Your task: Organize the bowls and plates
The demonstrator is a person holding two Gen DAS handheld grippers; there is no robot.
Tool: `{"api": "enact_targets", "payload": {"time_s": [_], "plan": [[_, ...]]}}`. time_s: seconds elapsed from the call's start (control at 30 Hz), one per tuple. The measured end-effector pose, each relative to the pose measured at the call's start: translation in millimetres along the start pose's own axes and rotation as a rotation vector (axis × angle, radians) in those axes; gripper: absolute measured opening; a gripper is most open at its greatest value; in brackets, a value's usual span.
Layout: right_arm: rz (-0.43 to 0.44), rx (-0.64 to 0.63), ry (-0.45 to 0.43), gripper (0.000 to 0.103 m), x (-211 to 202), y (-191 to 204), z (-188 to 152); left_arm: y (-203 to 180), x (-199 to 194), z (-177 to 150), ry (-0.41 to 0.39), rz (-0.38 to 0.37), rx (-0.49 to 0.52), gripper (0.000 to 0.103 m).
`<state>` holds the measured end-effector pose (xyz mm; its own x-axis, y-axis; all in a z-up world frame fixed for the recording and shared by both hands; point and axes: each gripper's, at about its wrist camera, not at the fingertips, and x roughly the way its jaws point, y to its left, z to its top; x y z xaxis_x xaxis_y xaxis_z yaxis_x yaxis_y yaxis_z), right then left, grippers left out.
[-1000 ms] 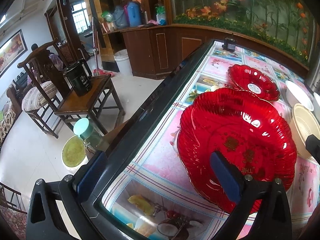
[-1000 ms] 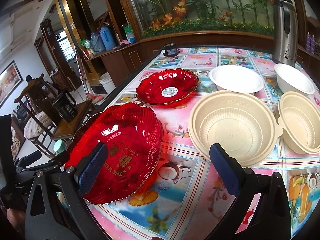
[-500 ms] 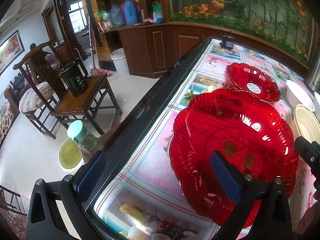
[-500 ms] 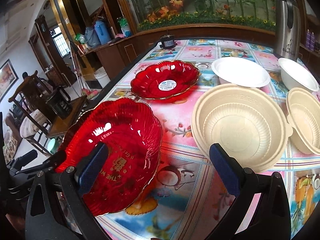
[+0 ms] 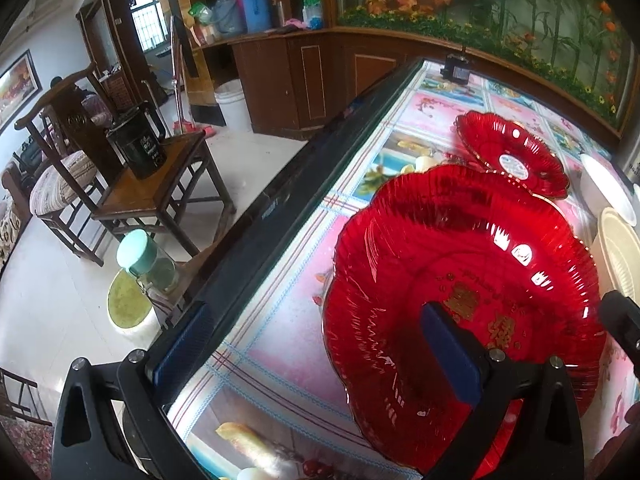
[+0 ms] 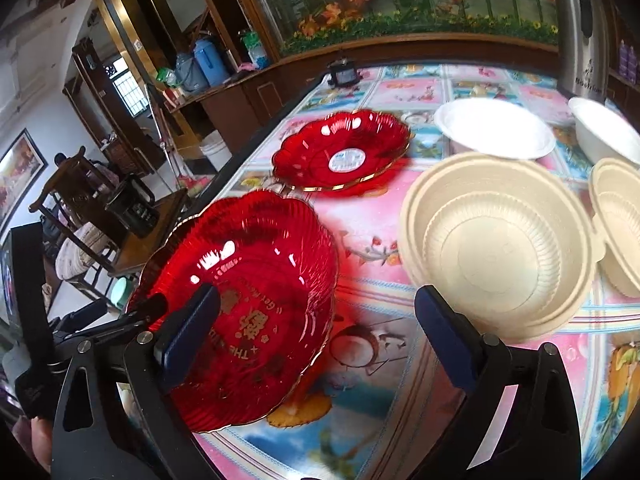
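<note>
A large red scalloped plate (image 5: 460, 280) with gold lettering is tilted up off the table near its left edge; it also shows in the right wrist view (image 6: 248, 300). My left gripper (image 5: 316, 348) is wide open, its right finger (image 5: 452, 352) over the plate's near part. My right gripper (image 6: 316, 324) is wide open, its left finger (image 6: 188, 328) over the plate. What holds the plate up is hidden. A smaller red plate (image 6: 340, 156) lies behind. Beige bowls (image 6: 496, 244) (image 6: 620, 224), a white plate (image 6: 496, 128) and a white bowl (image 6: 608, 128) lie to the right.
The table (image 6: 384, 360) has a flowered glass-covered cloth and a dark left edge (image 5: 280, 208). A steel thermos (image 6: 584, 40) stands at the back right, a small dark object (image 6: 344, 72) at the far end. Chairs (image 5: 152, 184) and a jar (image 5: 144, 260) stand left on the floor.
The large red plate has tilted up further and come closer to both cameras. Both grippers stay open.
</note>
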<state>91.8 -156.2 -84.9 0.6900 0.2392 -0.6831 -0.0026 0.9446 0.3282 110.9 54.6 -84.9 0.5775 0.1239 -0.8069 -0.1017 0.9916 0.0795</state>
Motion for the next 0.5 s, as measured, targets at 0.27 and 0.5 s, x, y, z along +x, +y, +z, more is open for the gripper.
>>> {"api": "enact_targets", "payload": {"time_s": [0.27,0.5], "plan": [[0.005,0.032,0.065,0.087,20,-3,3,0,16,1,0.068,-0.027,-0.016,0.103],[0.039,0.106,0.135,0.070,38,-13,5,-5,25,0,0.111,-0.033,-0.012,0.102]]}}
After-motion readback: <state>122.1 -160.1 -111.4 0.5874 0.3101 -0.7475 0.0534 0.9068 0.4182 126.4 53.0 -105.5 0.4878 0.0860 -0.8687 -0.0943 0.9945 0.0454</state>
